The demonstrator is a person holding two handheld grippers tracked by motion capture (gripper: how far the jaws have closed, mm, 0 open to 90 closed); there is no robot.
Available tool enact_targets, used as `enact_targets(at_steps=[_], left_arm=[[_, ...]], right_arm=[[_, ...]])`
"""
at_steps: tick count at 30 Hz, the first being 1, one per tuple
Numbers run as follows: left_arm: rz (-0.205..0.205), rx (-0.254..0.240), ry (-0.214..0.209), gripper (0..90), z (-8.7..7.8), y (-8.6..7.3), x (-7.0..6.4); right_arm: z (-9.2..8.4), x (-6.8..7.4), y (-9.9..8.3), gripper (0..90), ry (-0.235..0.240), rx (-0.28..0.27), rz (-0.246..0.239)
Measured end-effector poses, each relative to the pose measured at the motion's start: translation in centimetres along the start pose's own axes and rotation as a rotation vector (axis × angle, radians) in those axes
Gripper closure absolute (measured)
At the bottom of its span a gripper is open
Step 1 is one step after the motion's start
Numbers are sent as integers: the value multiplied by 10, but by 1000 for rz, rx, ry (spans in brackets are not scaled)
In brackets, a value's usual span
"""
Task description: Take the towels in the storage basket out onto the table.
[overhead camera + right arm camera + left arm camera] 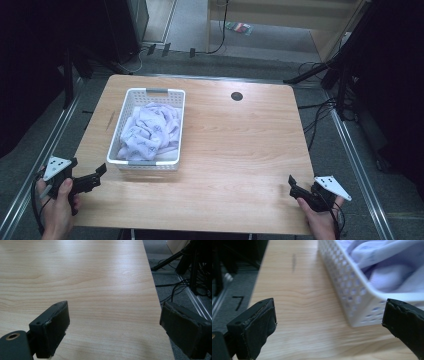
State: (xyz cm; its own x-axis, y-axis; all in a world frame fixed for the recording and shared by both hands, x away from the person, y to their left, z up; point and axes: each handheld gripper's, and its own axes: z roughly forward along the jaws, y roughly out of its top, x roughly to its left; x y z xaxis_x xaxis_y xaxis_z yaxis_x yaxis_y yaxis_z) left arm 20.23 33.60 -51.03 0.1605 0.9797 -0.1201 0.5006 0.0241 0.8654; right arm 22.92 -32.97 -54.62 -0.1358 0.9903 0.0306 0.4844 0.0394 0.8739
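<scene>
While both hands rest at the lower frame corners, nothing is held.
Left gripper (95,177): lower left, jaws spread wide, empty, just beside the basket's near corner.
Right gripper (295,186): lower right, jaws apart over bare wood, empty.
Basket (131,164): white, perforated, left of centre on the table (240,150).
Cloth (150,130): pale lilac, printed, crumpled inside the basket.
Grommet (236,96): dark, upper centre of the tabletop.

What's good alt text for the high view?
A white basket holding crumpled pale lilac cloth sits on the left of a wooden table. A person holds an open hand-held gripper at each near corner: left, right, both empty.
</scene>
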Motion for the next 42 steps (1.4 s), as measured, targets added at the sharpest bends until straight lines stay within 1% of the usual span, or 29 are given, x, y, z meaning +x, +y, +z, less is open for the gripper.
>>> enact_targets(at_steps=[2, 3, 4, 5, 8, 10, 11, 13, 14, 15, 16, 17, 18, 20, 22, 23, 24, 27, 28, 29, 30, 32, 33, 34, 35, 37, 38, 40, 42], left_arm=[[42, 11, -9, 0, -1, 8, -9], [55, 18, -16, 0, -2, 12, -12], [55, 18, -16, 0, -2, 12, -12], [71, 34, -35, 0, -2, 17, -18], [98, 45, -53, 0, -1, 26, -26], [104, 45, -53, 0, 0, 29, -29], [107, 50, -69, 0, 3, 36, -33], [110, 51, -78, 0, 3, 40, -35], [119, 61, -90, 0, 5, 47, -41], [119, 61, -90, 0, 5, 47, -41], [121, 68, -103, 0, 7, 56, -46], [121, 68, -103, 0, 7, 56, -46], [132, 79, -101, 0, 9, 65, -51], [146, 96, -107, 0, 13, 74, -56], [154, 102, -107, 0, 15, 78, -57], [164, 131, -108, 0, 21, 87, -60], [166, 152, -109, 0, 26, 92, -62], [179, 200, -106, 0, 37, 103, -65], [179, 200, -106, 0, 37, 103, -65], [187, 233, -115, 0, 45, 109, -69], [193, 259, -117, 0, 49, 111, -70], [199, 298, -125, 0, 58, 115, -73], [197, 307, -130, 0, 62, 116, -74], [202, 326, -144, 0, 67, 117, -75], [202, 326, -144, 0, 67, 117, -75], [191, 375, -170, 0, 79, 117, -78], [196, 399, -171, 0, 84, 116, -80], [198, 423, -162, 0, 93, 114, -83], [203, 455, -143, 0, 102, 115, -85]], right_arm=[[0, 0, 0, 92, -1, 2, 5], [0, 0, 0, 92, -1, 1, 6], [0, 0, 0, 92, -1, 2, 8], [0, 0, 0, 92, 0, 3, 8], [0, 0, 0, 92, 1, 4, 5], [0, 0, 0, 92, 1, 5, 4], [1, 0, 0, 92, 4, 7, 6], [1, 0, 0, 92, 3, 8, 7], [1, 0, 0, 92, 3, 4, 9], [1, 0, 0, 92, 3, 4, 9], [0, 0, 0, 92, 4, 4, 10], [0, 0, 0, 92, 4, 4, 10], [0, 0, 0, 92, 4, 4, 10], [0, 0, 0, 92, 4, 4, 8], [0, 0, 0, 92, 4, 4, 9], [0, -1, 0, 92, 3, 5, 9], [1, -1, 0, 93, 3, 5, 9], [1, -1, 0, 93, 3, 9, 6], [1, -1, 0, 93, 3, 9, 6], [1, -1, 0, 93, 3, 8, 6], [1, -1, 0, 93, 4, 9, 6], [1, -1, 0, 93, 5, 11, 5], [1, -1, 1, 95, 2, 13, 10], [1, -1, 1, 96, 2, 13, 10], [1, -1, 1, 96, 1, 13, 11], [1, -1, 1, 96, 2, 13, 11], [1, -1, 1, 96, 2, 14, 11], [1, -1, 0, 96, 2, 13, 11], [1, -1, 1, 96, 3, 14, 13]])
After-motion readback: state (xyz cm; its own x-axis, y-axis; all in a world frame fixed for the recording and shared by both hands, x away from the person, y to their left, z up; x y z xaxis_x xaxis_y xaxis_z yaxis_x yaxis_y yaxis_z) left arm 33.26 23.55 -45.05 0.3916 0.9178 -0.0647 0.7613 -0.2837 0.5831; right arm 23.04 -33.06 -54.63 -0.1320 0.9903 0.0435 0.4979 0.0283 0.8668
